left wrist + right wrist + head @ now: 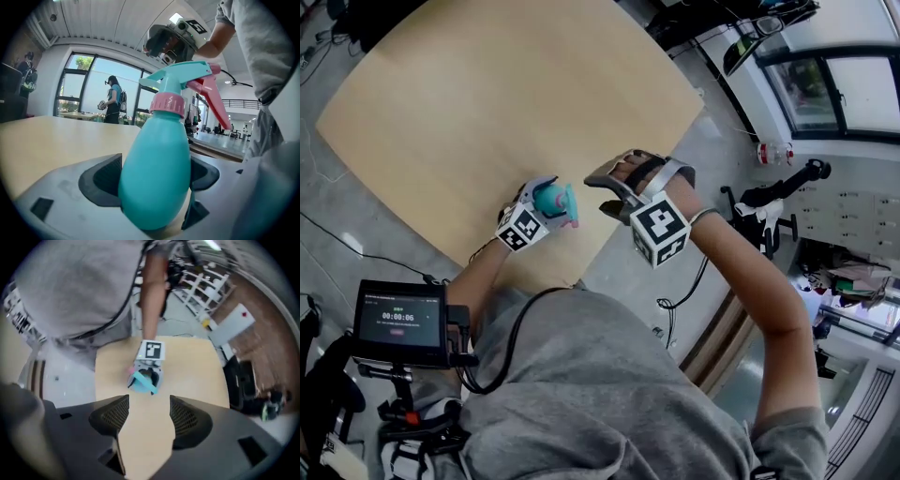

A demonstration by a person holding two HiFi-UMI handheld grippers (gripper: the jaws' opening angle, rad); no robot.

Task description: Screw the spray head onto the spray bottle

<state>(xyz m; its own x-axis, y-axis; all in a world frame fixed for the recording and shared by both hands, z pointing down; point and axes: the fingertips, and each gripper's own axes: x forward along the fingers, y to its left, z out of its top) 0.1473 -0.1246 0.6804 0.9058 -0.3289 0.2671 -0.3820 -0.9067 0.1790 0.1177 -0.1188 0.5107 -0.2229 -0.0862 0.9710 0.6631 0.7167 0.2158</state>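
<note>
Above the table (487,94), my left gripper (546,202) clamped the spray bottle (157,178); my right gripper (143,416) gaped empty; an under-tightened spray head (183,75) might work loose.

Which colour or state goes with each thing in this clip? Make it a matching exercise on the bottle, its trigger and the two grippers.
Things:
1. bottle
2. trigger
3. left gripper
4. right gripper

Colour or state:
A. pink
B. teal
C. open, nothing between the jaws
D. shut on the bottle

Pairs: 1-B, 2-A, 3-D, 4-C
</note>
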